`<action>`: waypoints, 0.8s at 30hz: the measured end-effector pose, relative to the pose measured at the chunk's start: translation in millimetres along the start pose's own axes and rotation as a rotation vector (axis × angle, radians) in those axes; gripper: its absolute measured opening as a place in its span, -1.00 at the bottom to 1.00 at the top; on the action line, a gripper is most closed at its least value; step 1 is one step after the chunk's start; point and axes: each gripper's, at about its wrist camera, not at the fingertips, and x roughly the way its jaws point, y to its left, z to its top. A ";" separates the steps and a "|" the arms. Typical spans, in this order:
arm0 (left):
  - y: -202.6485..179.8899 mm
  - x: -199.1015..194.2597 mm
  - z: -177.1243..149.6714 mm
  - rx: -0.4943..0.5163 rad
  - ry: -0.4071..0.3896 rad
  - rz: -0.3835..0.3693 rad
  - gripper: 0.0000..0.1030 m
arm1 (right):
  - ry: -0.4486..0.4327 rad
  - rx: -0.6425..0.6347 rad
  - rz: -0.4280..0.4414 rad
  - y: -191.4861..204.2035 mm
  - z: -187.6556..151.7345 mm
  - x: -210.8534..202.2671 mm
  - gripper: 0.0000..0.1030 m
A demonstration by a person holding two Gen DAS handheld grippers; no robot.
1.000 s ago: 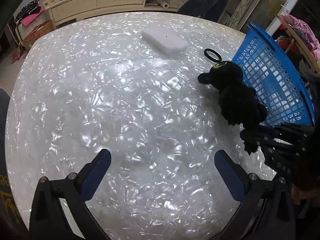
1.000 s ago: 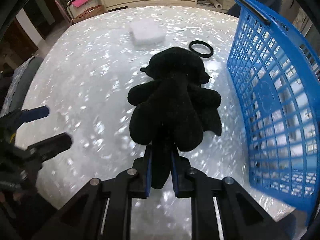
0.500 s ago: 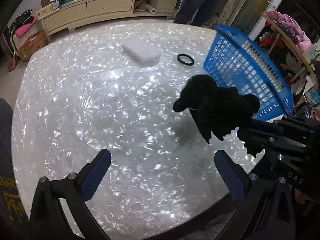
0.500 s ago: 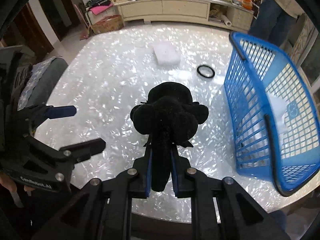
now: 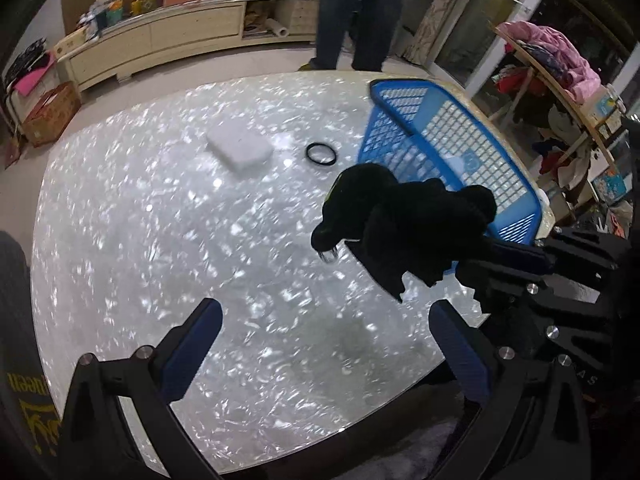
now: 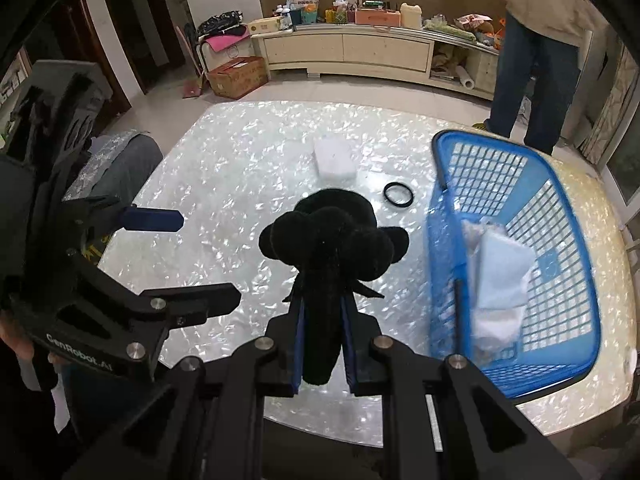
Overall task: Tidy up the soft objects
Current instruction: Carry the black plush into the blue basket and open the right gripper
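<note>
Right gripper (image 6: 322,344) stayed clamped on the black plush toy (image 6: 332,240), now lifted clear of the table (image 6: 240,184), near its right edge beside the blue basket (image 6: 576,320). Left gripper (image 5: 320,344) rose too, fingers apart, empty.

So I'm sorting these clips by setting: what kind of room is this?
Most likely a home living room: a long cream sideboard cluttered with household items, a round pearly white table, and a rack of clothes by the glass door.
</note>
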 end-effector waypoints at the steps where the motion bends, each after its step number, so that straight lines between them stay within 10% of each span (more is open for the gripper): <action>1: -4.3 -1.9 5.1 0.011 0.001 -0.004 0.99 | 0.000 -0.007 -0.006 -4.0 2.7 -2.9 -0.72; 24: -46.1 22.3 70.5 0.114 0.029 -0.021 0.99 | -0.128 0.157 -0.021 -118.6 14.7 -41.2 -0.70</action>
